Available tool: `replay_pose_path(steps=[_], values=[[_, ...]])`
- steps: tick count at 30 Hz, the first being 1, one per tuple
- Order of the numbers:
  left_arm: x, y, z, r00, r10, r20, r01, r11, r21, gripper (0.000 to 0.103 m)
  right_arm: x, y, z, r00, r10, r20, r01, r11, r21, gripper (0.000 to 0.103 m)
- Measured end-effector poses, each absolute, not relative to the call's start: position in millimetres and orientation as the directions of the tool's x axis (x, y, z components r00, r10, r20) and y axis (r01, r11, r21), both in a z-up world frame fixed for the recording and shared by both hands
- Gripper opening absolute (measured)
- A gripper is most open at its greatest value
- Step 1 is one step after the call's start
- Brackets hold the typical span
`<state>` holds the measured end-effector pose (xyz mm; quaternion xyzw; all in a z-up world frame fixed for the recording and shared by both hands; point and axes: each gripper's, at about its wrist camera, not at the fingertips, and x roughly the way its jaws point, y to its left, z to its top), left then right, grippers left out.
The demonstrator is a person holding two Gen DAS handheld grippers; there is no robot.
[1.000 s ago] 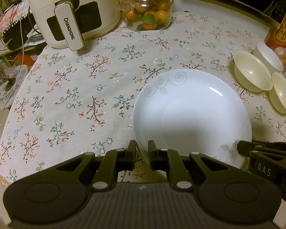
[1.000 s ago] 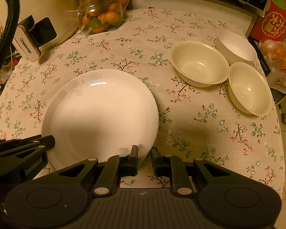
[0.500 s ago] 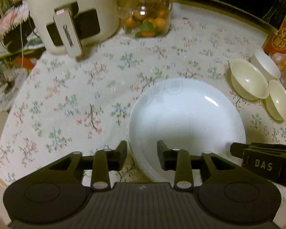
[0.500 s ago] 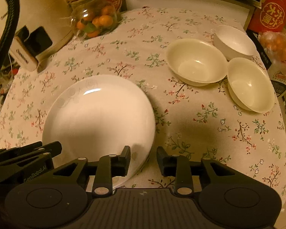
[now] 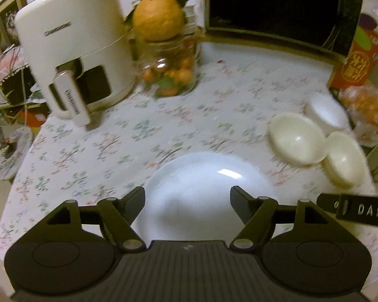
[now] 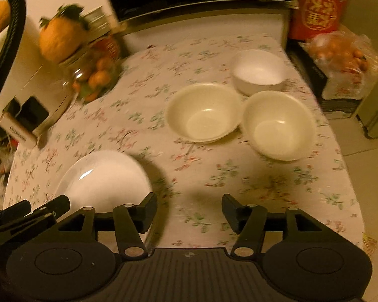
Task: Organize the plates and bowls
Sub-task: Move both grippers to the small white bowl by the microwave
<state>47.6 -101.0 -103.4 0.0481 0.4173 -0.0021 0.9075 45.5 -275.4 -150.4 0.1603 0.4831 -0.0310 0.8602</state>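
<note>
A white plate (image 5: pixel 204 183) lies flat on the floral tablecloth near the front edge; in the right wrist view the plate (image 6: pixel 103 176) sits low on the left. My left gripper (image 5: pixel 187 201) hovers above its near rim, jaws opening, nothing pressed between them. My right gripper (image 6: pixel 189 210) hangs over bare cloth to the right of the plate, jaws opening and empty. Three bowls stand at the right: a cream bowl (image 6: pixel 204 112), another cream bowl (image 6: pixel 279 125) and a white bowl (image 6: pixel 259 71) behind them. The same bowls (image 5: pixel 297 138) appear in the left wrist view.
A white air fryer (image 5: pixel 73 52) stands at the back left beside a glass jar of small oranges (image 5: pixel 171 73) topped by a big citrus fruit. A dark microwave (image 5: pixel 277 7) lines the back. A red box (image 6: pixel 317 5) and a bag of oranges (image 6: pixel 345 60) sit beyond the table's right edge.
Both grippers have let go of the plate's near rim, spread their jaws and pulled back and up. The right one has swung rightward, off the plate.
</note>
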Motion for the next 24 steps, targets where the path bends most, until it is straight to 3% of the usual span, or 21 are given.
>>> replay_pose_path(steps=[8, 24], values=[[63, -151, -92, 0.673, -0.074, -0.736, 0.108, 0.994, 0.0, 0.081, 36, -330, -141, 0.575, 0.064, -0.816, 0.314, 0.903, 0.292, 0.065], [144, -230, -93, 0.666, -0.21, -0.716, 0.143, 0.978, -0.153, 0.079, 68, -452, -173, 0.67, -0.017, -0.742, 0.548, 0.686, 0.479, 0.066]])
